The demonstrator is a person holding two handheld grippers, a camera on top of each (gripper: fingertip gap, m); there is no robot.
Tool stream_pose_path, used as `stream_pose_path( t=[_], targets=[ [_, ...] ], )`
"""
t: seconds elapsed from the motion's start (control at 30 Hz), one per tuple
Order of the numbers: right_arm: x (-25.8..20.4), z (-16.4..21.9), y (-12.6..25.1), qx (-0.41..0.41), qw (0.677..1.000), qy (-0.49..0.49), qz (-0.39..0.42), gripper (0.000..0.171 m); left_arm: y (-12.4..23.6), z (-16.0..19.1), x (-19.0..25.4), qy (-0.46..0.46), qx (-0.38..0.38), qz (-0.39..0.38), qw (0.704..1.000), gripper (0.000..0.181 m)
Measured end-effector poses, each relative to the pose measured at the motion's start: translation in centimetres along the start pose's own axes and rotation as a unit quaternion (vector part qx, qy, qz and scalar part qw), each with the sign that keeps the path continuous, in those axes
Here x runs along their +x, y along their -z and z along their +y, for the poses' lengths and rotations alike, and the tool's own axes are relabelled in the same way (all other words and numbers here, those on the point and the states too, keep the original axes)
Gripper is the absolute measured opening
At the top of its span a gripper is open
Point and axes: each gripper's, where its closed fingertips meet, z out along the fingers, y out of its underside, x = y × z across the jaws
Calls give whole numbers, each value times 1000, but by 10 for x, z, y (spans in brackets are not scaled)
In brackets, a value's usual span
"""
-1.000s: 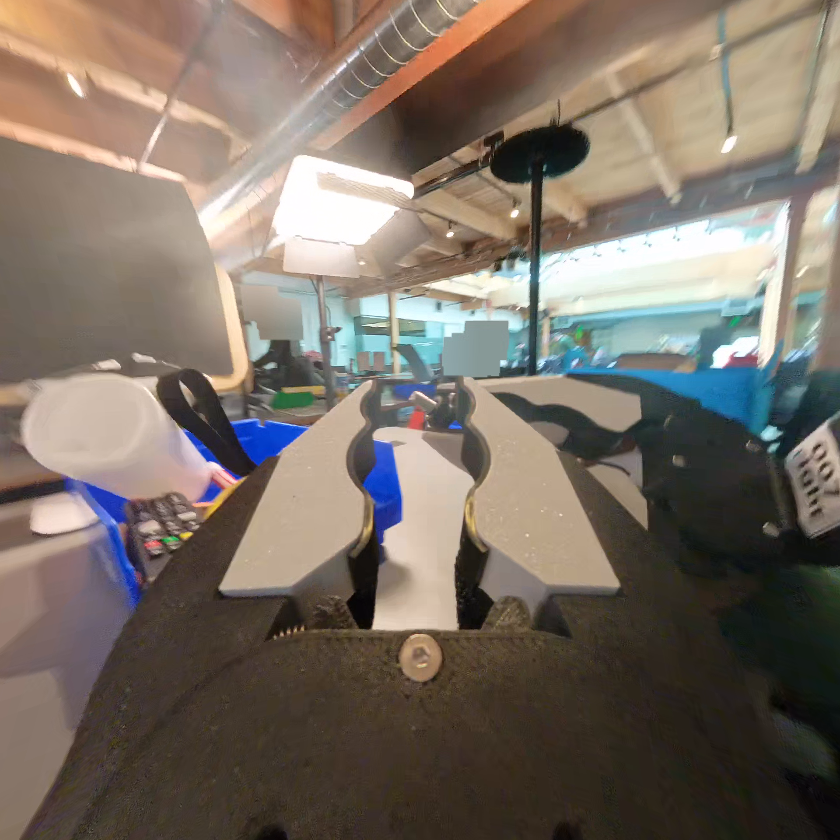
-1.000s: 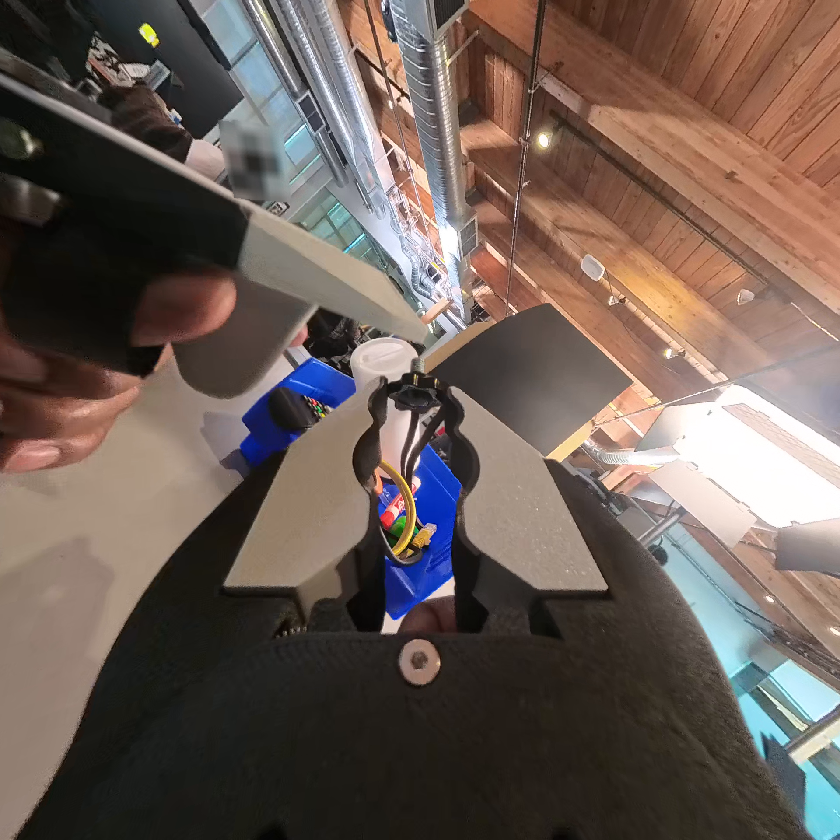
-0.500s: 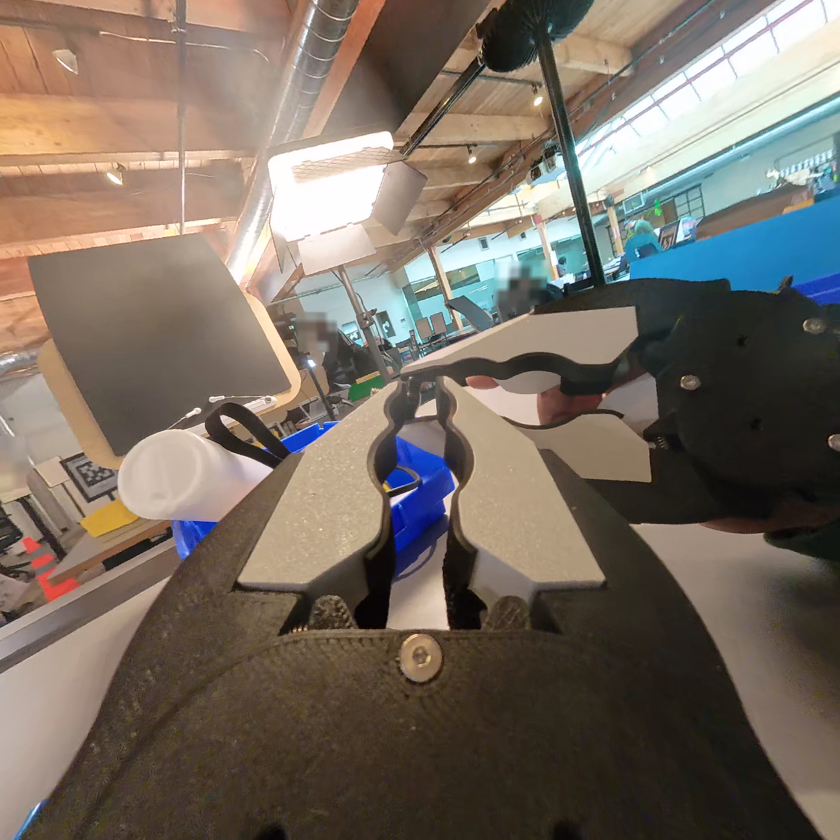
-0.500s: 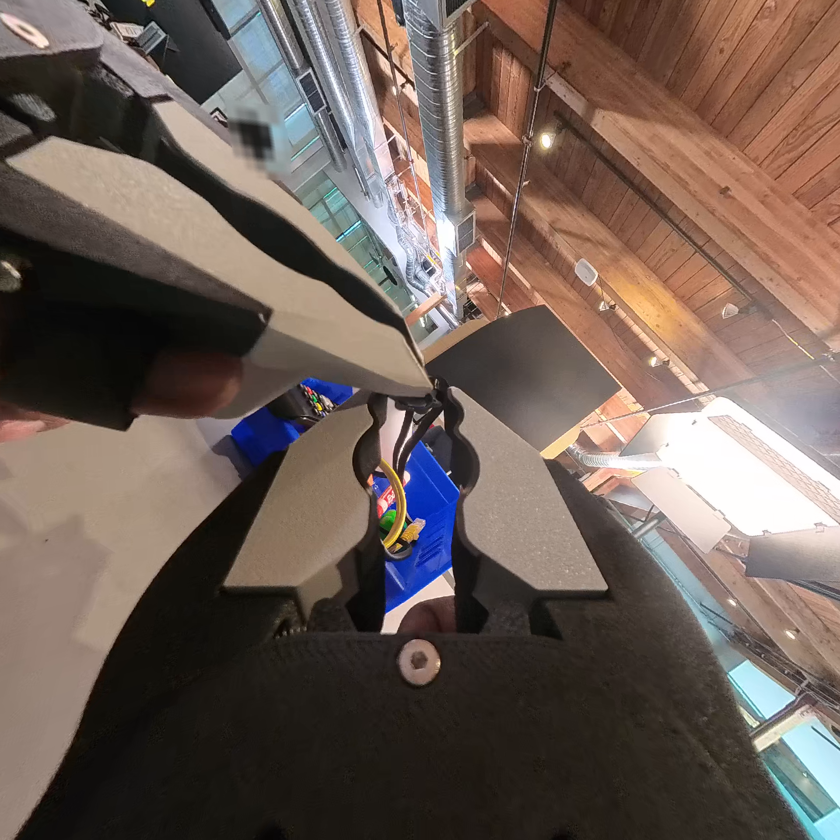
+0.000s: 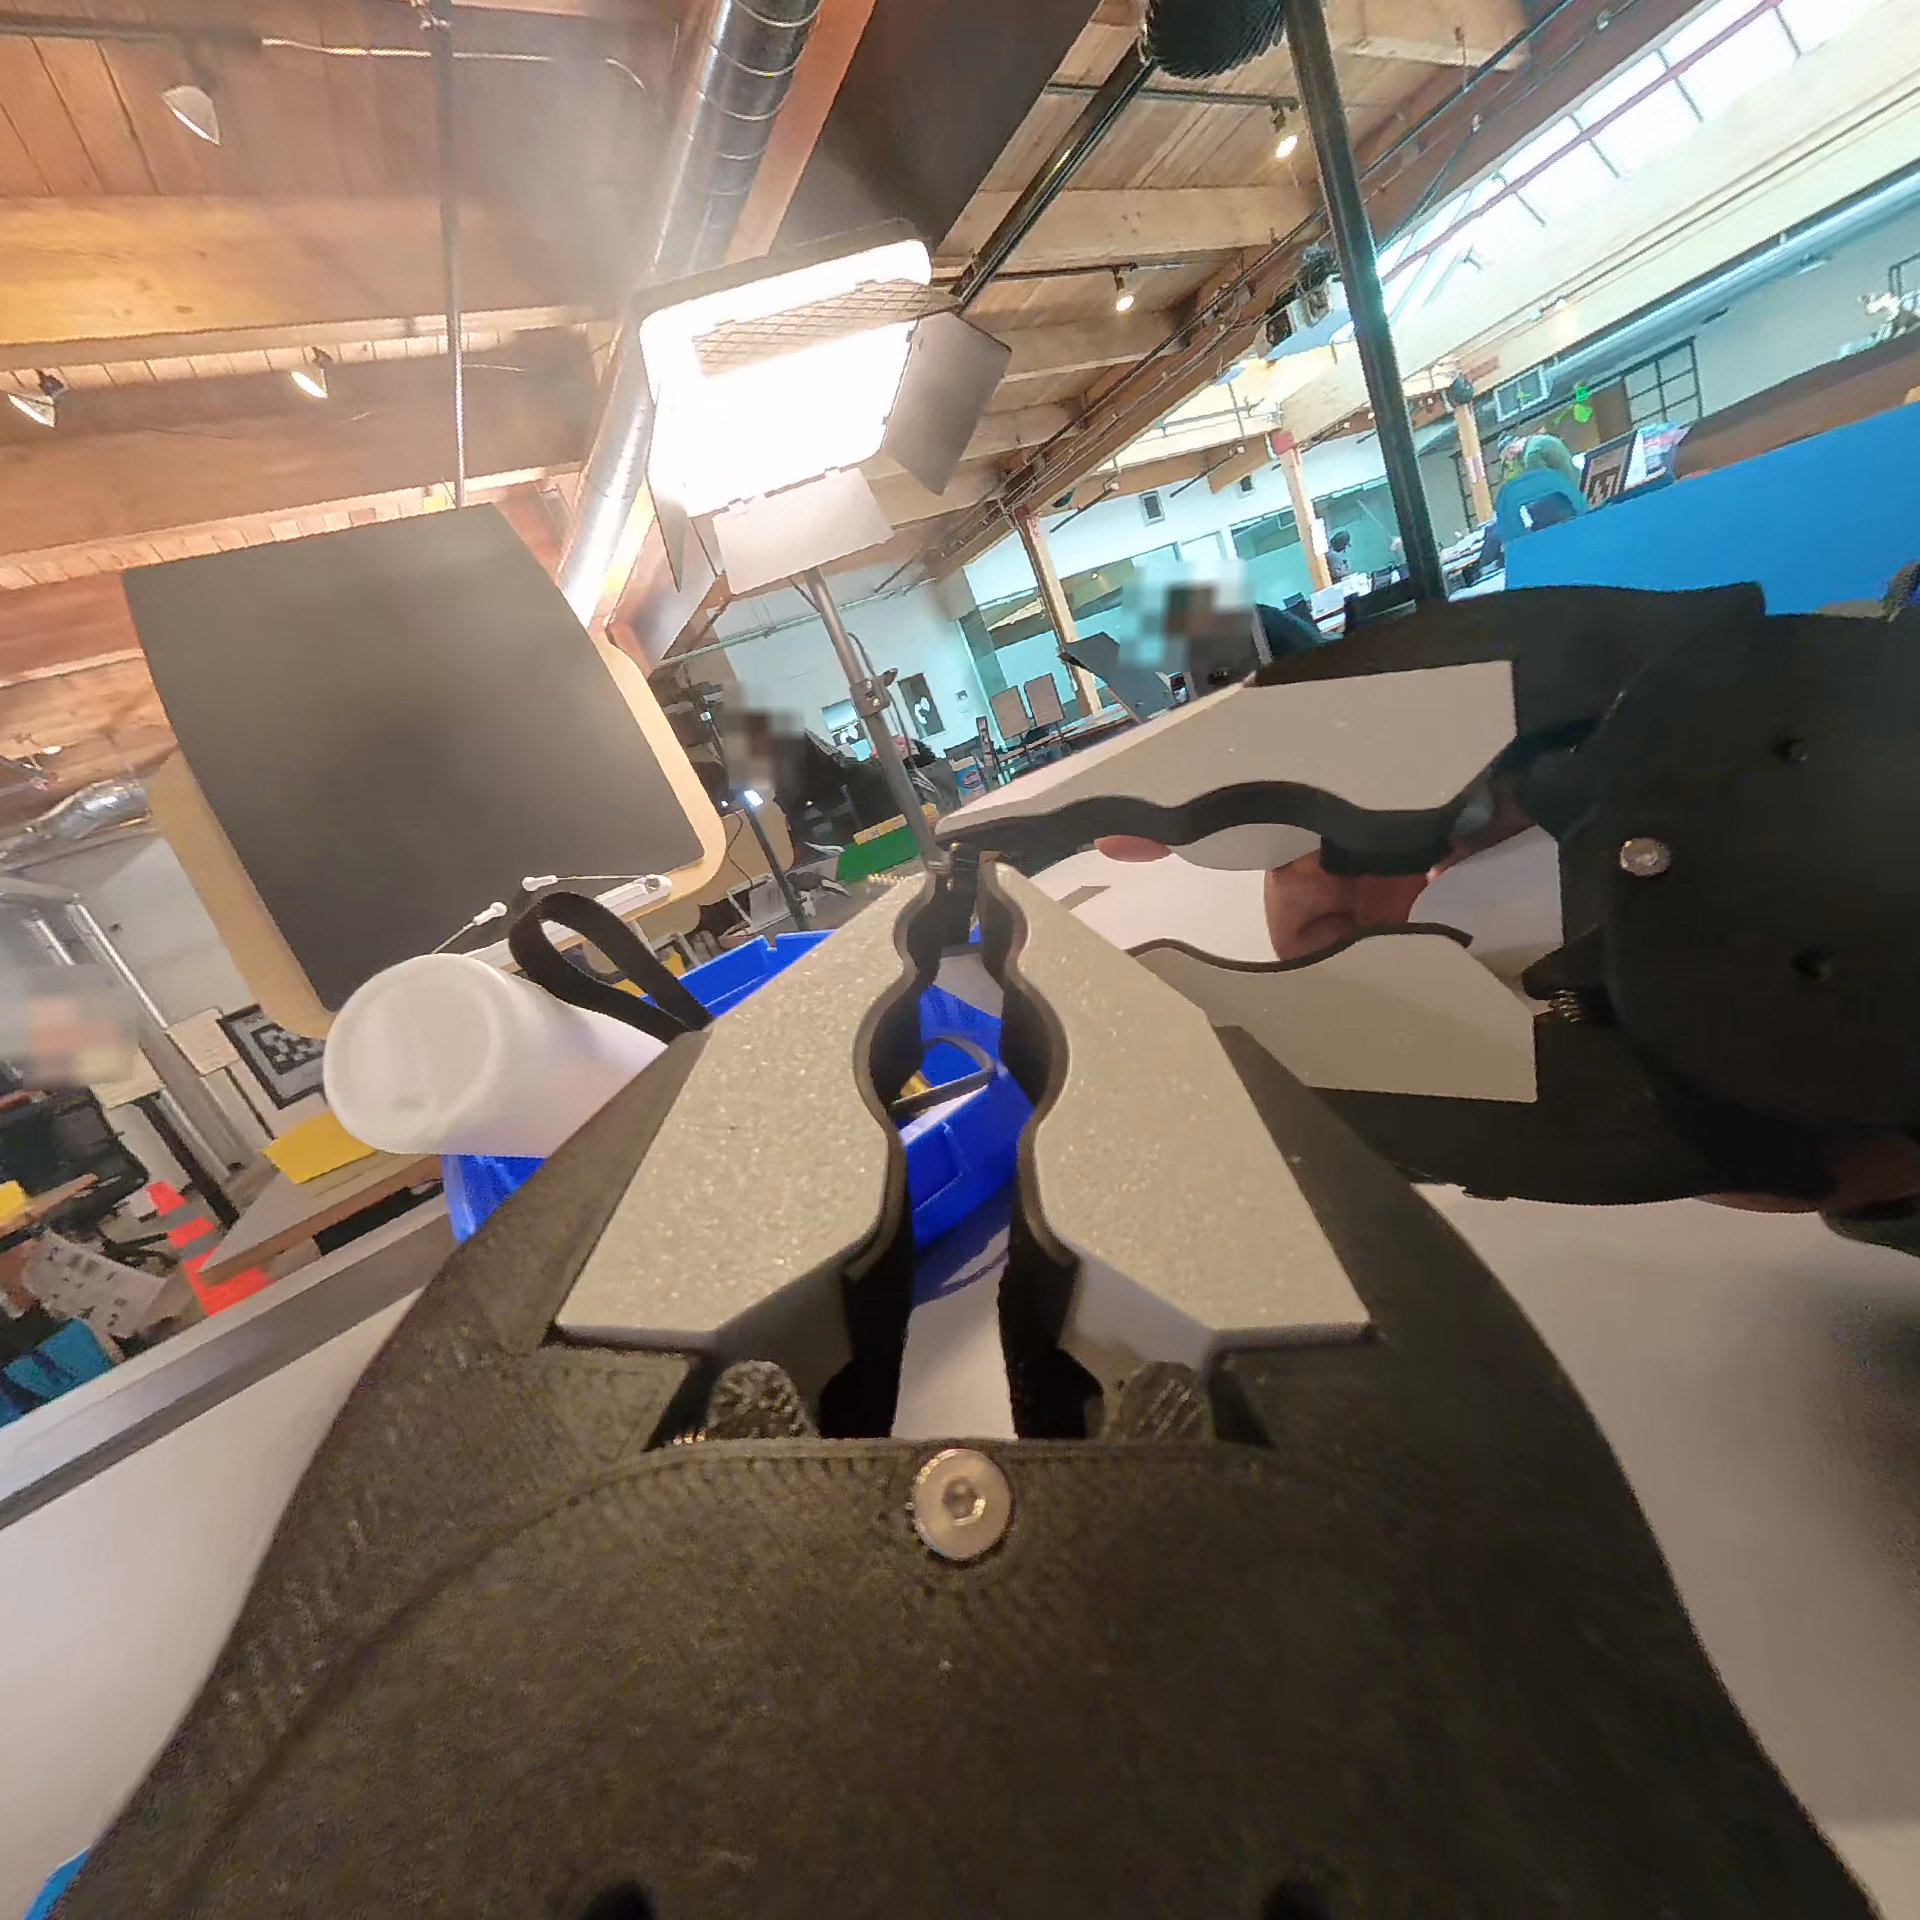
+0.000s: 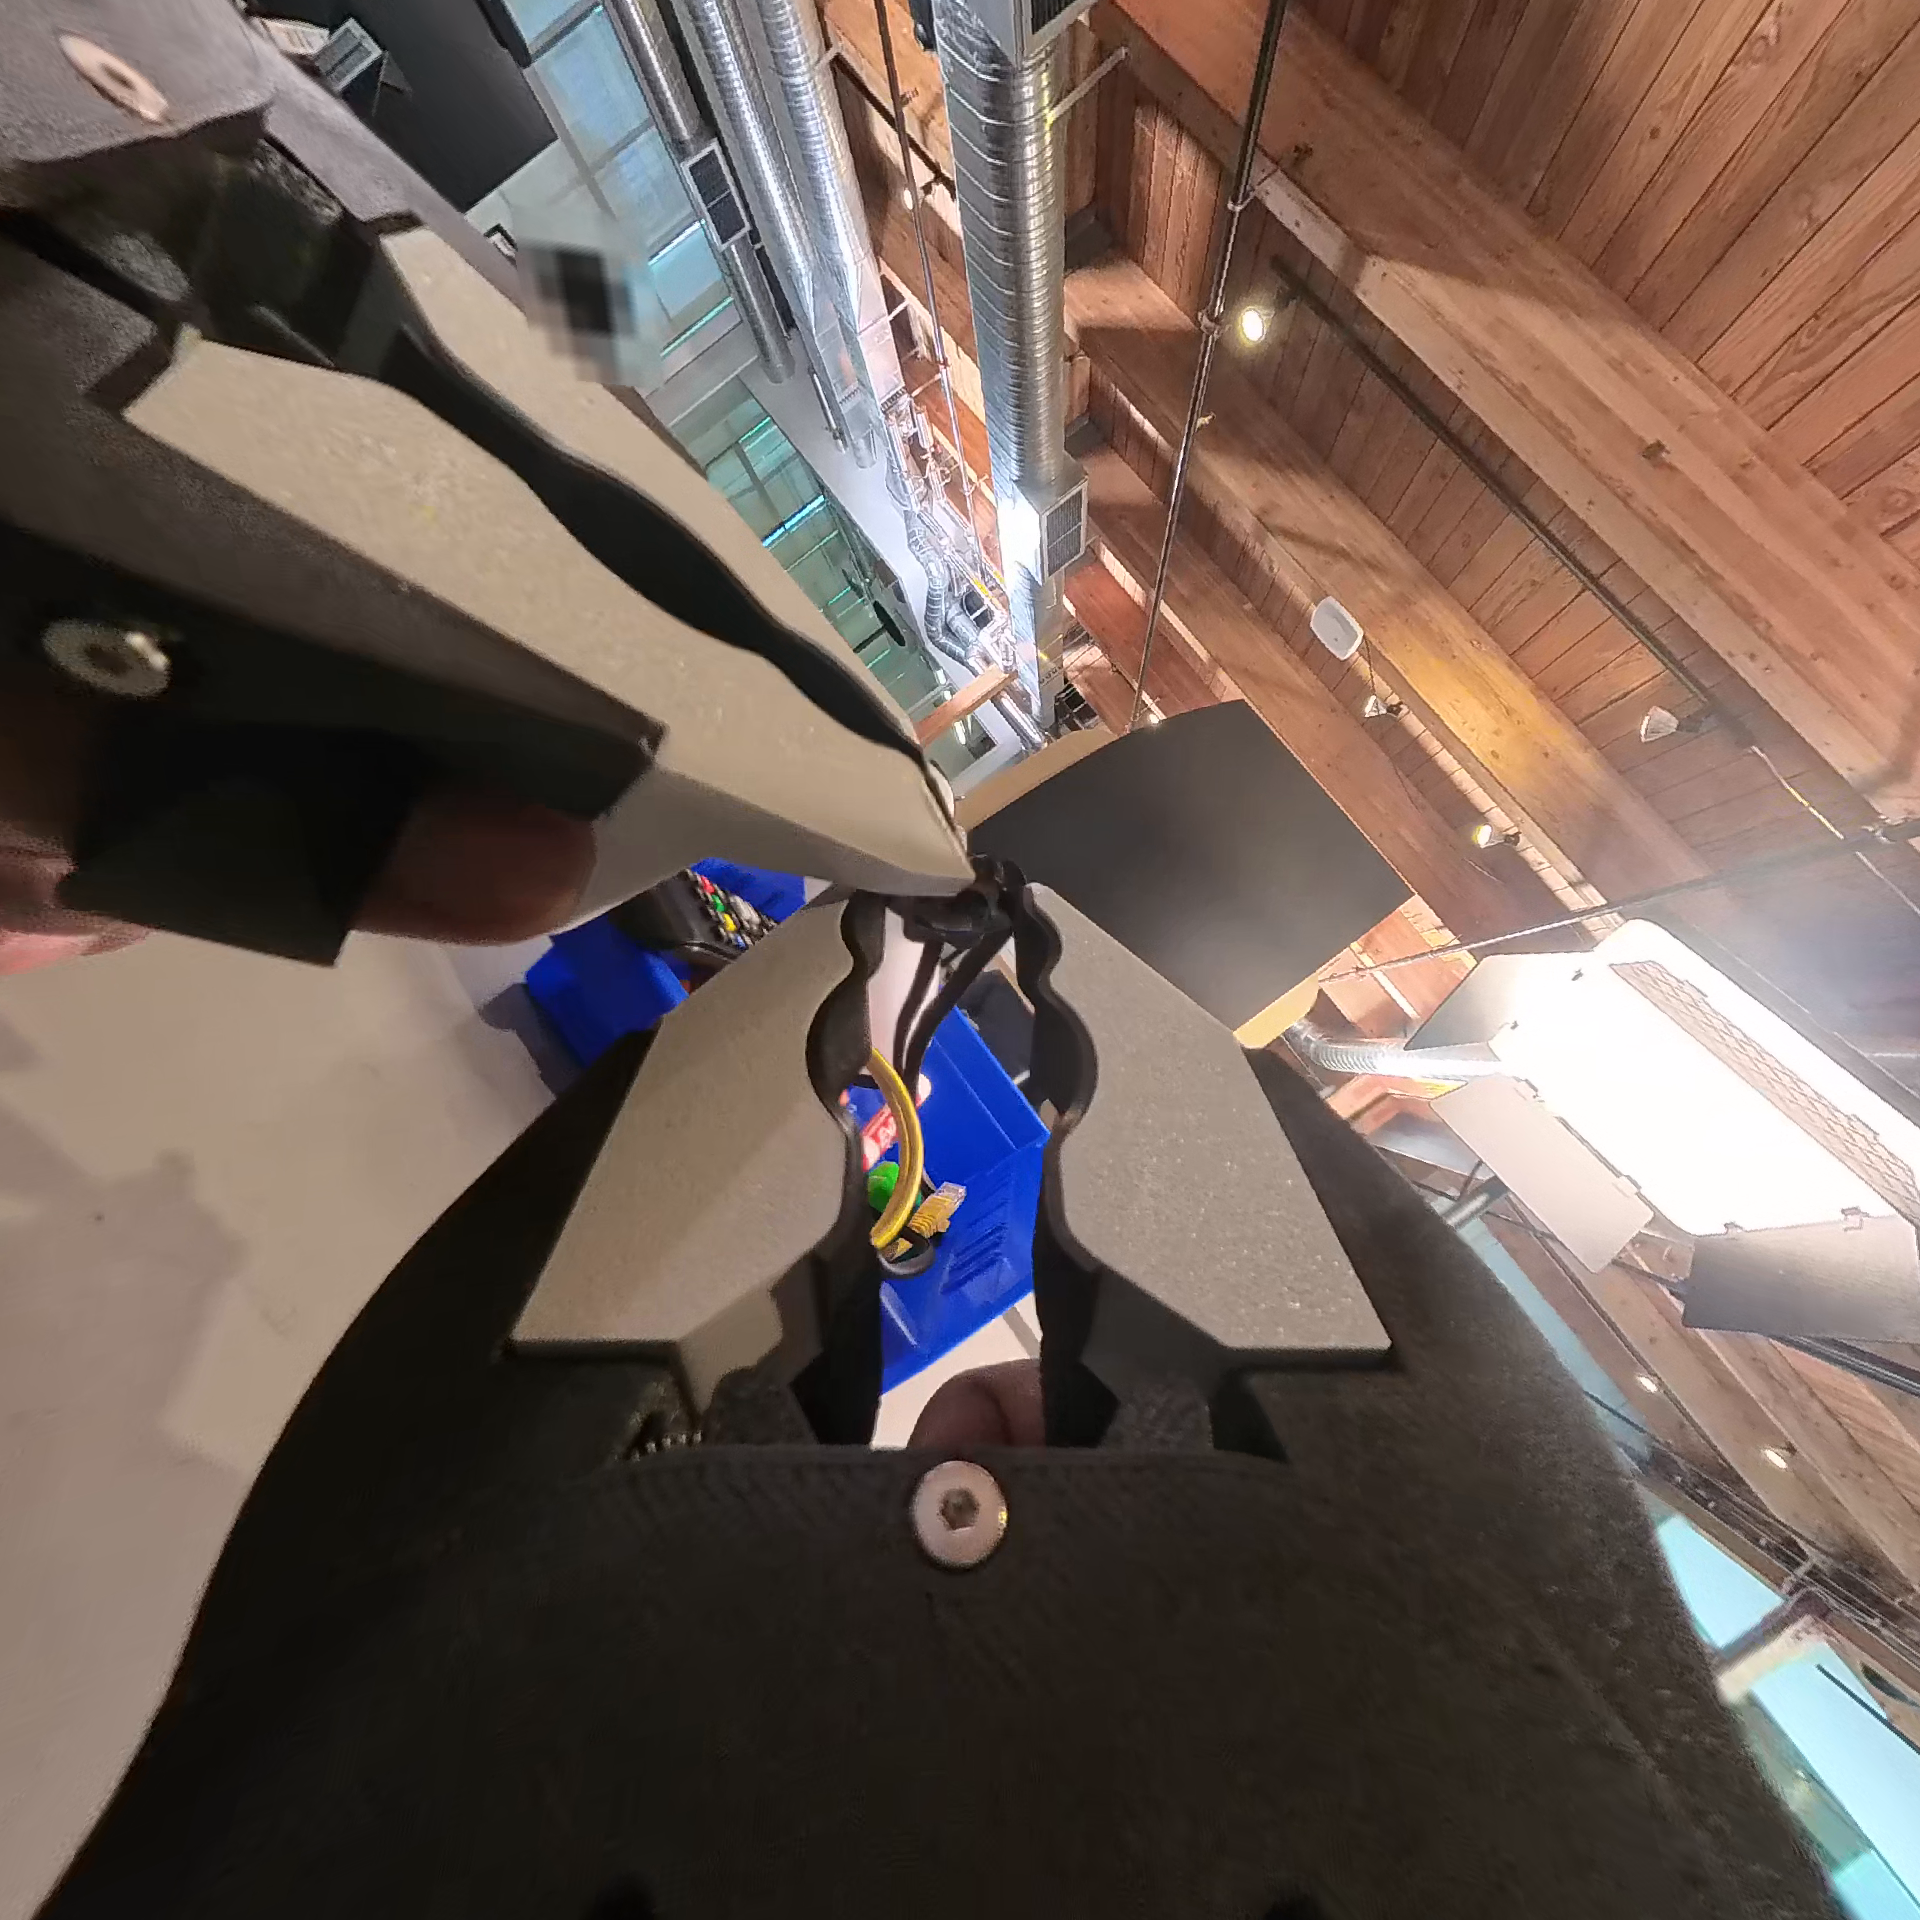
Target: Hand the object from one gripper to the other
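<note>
R tool point(image 6: 982, 904) pinching black cable point(image 6: 951, 987), trailing downward

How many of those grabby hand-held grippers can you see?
2. The left hand-held gripper fills the left wrist view; the right hand-held gripper fills the right wrist view; each shows in the other's view too.

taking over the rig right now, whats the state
Right hand-held gripper: shut on the black object, with dark cords hanging from it.
Left hand-held gripper: tips on either side of the same object; whether it grips firmly cannot be told.
The blue bin lies beyond both.
Done: the grippers meet at the object.
Left: confirm the left grip, open the right, draw apart.
</note>
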Motion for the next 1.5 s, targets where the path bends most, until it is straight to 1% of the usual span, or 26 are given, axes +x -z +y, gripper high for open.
stream_pose_path(
  t=[0.1, 0.2, 0.27, 0.37, 0.43, 0.6, 0.7, 0.87, 0.97, 1.03, 1.1, 1.2, 1.3, 1.37, 1.43, 1.5],
  targets=[
    [0, -2, 1, 7, 1000, -8, -3, 25, 1, -1, -5, 42, 7, 5, 999, 6],
    [2, -5, 2, 17, 999, -30, -4, 26, 3, -4, -11, 117, 27, 26, 992, 6],
    [3, -8, 3, 26, 998, -63, -15, 27, 4, -6, -13, 176, 42, 49, 982, 6],
    [6, -12, 4, 41, 993, -107, -27, 28, 5, -7, -19, 260, 61, 74, 961, 6],
    [7, -14, 5, 47, 991, -120, -31, 28, 6, -6, -22, 307, 70, 91, 945, 6],
    [0, -13, 4, 42, 993, -104, -41, 32, 5, -5, -19, 401, 81, 143, 901, 6],
    [1, -12, 4, 40, 993, -101, -37, 32, 5, -5, -14, 454, 81, 181, 868, 6],
    [1, -12, 3, 39, 994, -94, -33, 29, 5, -4, -9, 513, 81, 222, 825, 6],
    [0, -11, 3, 36, 995, -85, -32, 25, 4, -3, -5, 525, 75, 232, 816, 6],
    [0, -11, 3, 33, 996, -82, -31, 25, 3, -2, -5, 524, 72, 228, 817, 7],
    [1, -9, 2, 29, 996, -80, -27, 25, 1, 0, -7, 516, 67, 211, 828, 9],
    [2, -5, 1, 18, 997, -70, -21, 25, -1, 3, -13, 471, 60, 167, 864, 29],
    [-1, -1, -1, 5, 999, -45, -17, 24, -1, 2, -14, 368, 46, 119, 921, 34],
    [-4, 1, -1, -1, 1000, -25, -17, 24, -2, 2, -10, 289, 31, 96, 952, 35],
    [-6, 2, -2, -6, 1000, -12, -17, 24, -3, 3, -2, 232, 19, 91, 968, 35],
    [-6, 2, -2, -7, 1000, -9, -17, 24, -4, 5, 3, 214, 8, 94, 972, 35]
  ],
)
